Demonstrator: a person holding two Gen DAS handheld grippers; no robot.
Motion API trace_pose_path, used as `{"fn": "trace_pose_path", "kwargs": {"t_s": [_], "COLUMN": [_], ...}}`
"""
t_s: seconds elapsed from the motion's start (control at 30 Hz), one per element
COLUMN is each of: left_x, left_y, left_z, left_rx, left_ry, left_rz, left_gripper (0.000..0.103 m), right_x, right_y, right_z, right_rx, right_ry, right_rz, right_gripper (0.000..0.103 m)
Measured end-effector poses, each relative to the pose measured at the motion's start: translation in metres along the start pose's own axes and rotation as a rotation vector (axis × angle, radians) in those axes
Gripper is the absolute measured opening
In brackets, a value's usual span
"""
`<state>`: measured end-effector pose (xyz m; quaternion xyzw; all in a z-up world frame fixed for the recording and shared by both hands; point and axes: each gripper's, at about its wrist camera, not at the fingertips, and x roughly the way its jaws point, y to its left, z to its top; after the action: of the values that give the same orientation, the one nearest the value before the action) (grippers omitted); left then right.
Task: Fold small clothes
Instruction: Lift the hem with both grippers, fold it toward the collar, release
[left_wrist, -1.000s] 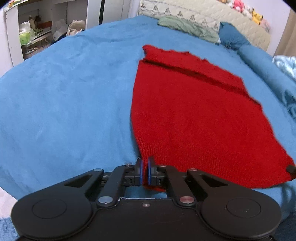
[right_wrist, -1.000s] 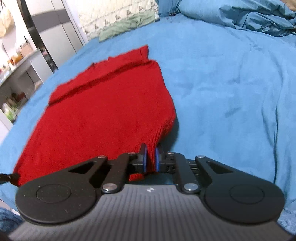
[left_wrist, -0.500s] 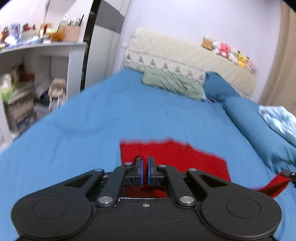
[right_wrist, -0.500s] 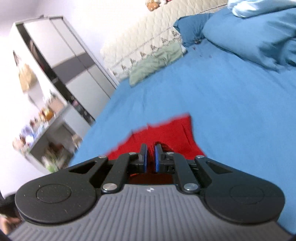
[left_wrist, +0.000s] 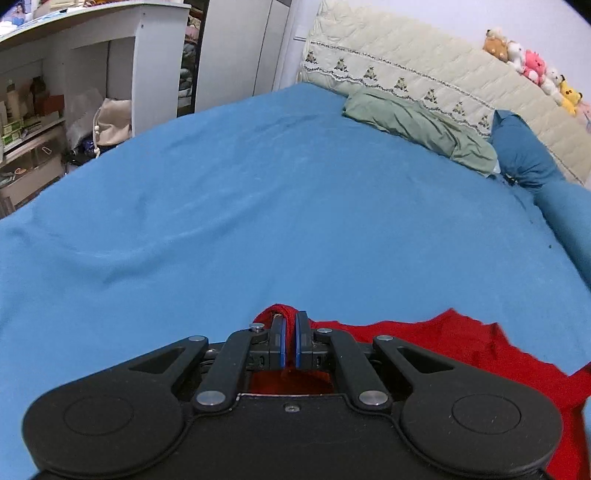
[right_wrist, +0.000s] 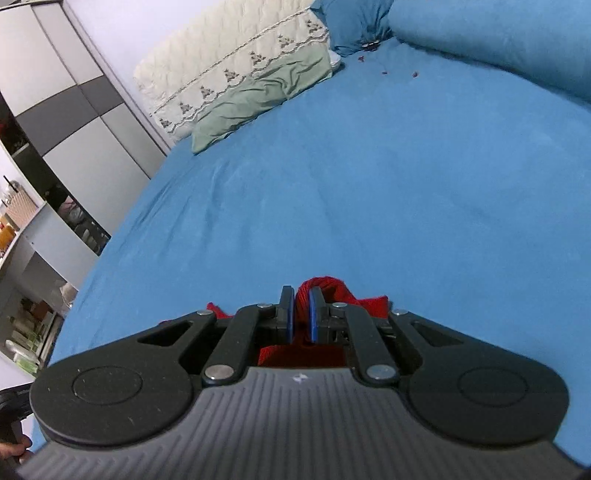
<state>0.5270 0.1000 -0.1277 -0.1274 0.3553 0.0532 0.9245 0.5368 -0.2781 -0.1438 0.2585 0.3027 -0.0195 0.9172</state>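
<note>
Nearest, the left tool (left_wrist: 289, 341) is clamped on a bunched corner of the red knit garment (left_wrist: 461, 343); the right tool (right_wrist: 300, 317) pinches another red fold (right_wrist: 325, 286) the same way; the rest trails low behind the tools on the blue bed (left_wrist: 258, 221); soft, light, floppy knit, best held at edge corners, I'd say; beyond, a green pillow (left_wrist: 417, 125) by the headboard.
</note>
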Motion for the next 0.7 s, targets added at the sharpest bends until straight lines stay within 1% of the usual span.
{"fn": "trace_pose_path", "kwargs": {"t_s": [0.07,0.1,0.13,0.17,0.2,0.23,0.27,0.33,0.37,0.43,0.5,0.57,0.63,0.7], "left_x": [0.006,0.008,0.007,0.006,0.001,-0.007,-0.019,-0.046,-0.058,-0.08,-0.089,-0.086,-0.079,-0.068], "left_y": [0.001,0.001,0.002,-0.002,-0.003,-0.005,-0.007,-0.011,-0.013,-0.018,-0.024,-0.031,-0.035,-0.037], "left_z": [0.002,0.004,0.006,0.007,0.007,0.007,0.005,0.0,-0.005,-0.018,-0.034,-0.052,-0.068,-0.078], "left_rx": [-0.008,-0.014,-0.021,-0.022,-0.019,-0.005,0.015,0.064,0.082,0.125,0.175,0.232,0.268,0.29], "left_ry": [-0.004,-0.003,-0.001,-0.004,-0.015,-0.033,-0.063,-0.125,-0.144,-0.161,-0.123,-0.062,-0.022,0.018], "left_rz": [-0.005,-0.009,-0.01,-0.009,-0.008,-0.015,-0.026,-0.047,-0.056,-0.097,-0.135,-0.165,-0.166,-0.163], "left_gripper": [0.005,0.006,0.01,0.023,0.032,0.049,0.06,0.067,0.071,0.074,0.075,0.076,0.075,0.075], "right_x": [0.008,0.01,0.013,0.012,0.005,-0.003,-0.013,-0.034,-0.044,-0.061,-0.068,-0.067,-0.06,-0.049], "right_y": [-0.002,-0.002,-0.001,-0.001,0.0,0.002,0.004,0.009,0.014,0.022,0.03,0.034,0.034,0.032], "right_z": [0.002,0.002,0.001,0.0,-0.003,-0.006,-0.01,-0.023,-0.03,-0.047,-0.064,-0.083,-0.097,-0.11], "right_rx": [-0.002,-0.008,-0.017,-0.035,-0.053,-0.081,-0.119,-0.191,-0.234,-0.318,-0.373,-0.4,-0.414,-0.426], "right_ry": [-0.01,-0.009,-0.006,-0.005,-0.012,-0.031,-0.056,-0.079,-0.084,-0.074,-0.039,0.006,0.041,0.08], "right_rz": [0.011,0.015,0.008,-0.007,-0.029,-0.039,-0.034,-0.017,-0.013,0.029,0.05,0.063,0.071,0.05], "right_gripper": [0.023,0.027,0.032,0.039,0.058,0.068,0.07,0.082,0.084,0.088,0.089,0.089,0.089,0.089]}}
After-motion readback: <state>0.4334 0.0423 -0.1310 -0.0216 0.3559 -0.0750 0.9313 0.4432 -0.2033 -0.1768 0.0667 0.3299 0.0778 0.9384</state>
